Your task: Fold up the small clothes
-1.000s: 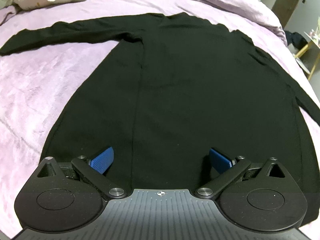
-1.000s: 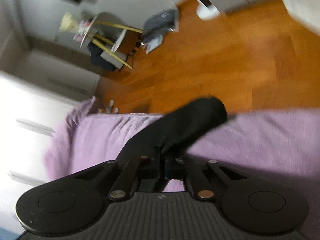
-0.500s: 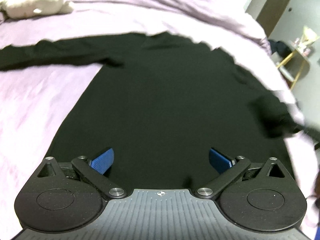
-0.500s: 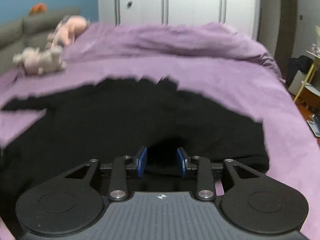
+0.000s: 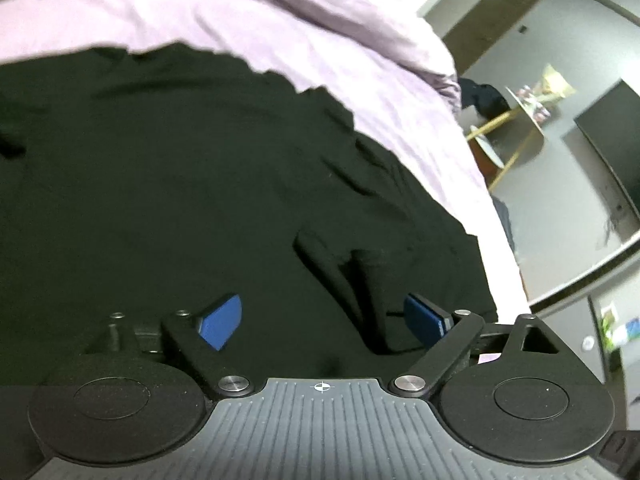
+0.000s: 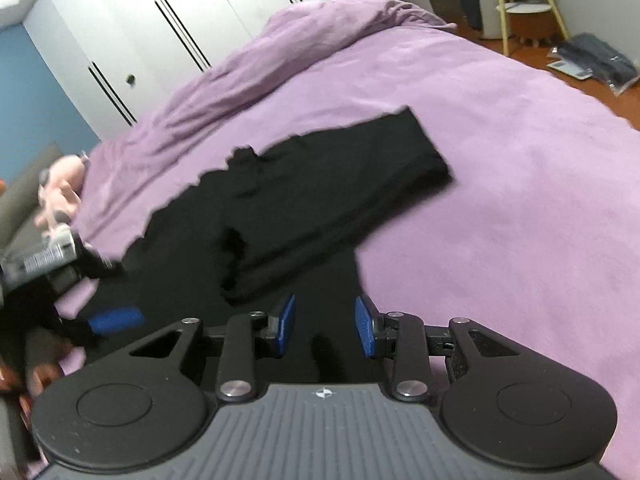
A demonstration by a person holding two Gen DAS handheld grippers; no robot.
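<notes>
1. Your right gripper (image 6: 324,326) hung just above the near hem of the black top (image 6: 280,208), jaws opening with nothing pinched between the blue pads; only cloth lay beneath the gap.
2. Your left gripper (image 5: 324,320) stood wide over the same hem and was starting to close. The folded-in sleeve (image 5: 360,292) lay in a narrow ridge under that gap, not pressed by either pad.
3. The risk, as I judge it: if you closed there, you could catch that loose sleeve ridge alone and drag it back out of its fold, or bunch several layers unevenly.
4. A second risk: the sleeve lay rumpled across the body of the black top, so a fold made over it could set in the creases.
5. The black top lay flat on the purple bedcover (image 6: 520,160), hem toward you and neckline away, its long axis running from your grippers toward the far wardrobe (image 6: 168,28).
6. Beyond the black top, at its far left, sat a soft toy (image 6: 60,196).
</notes>
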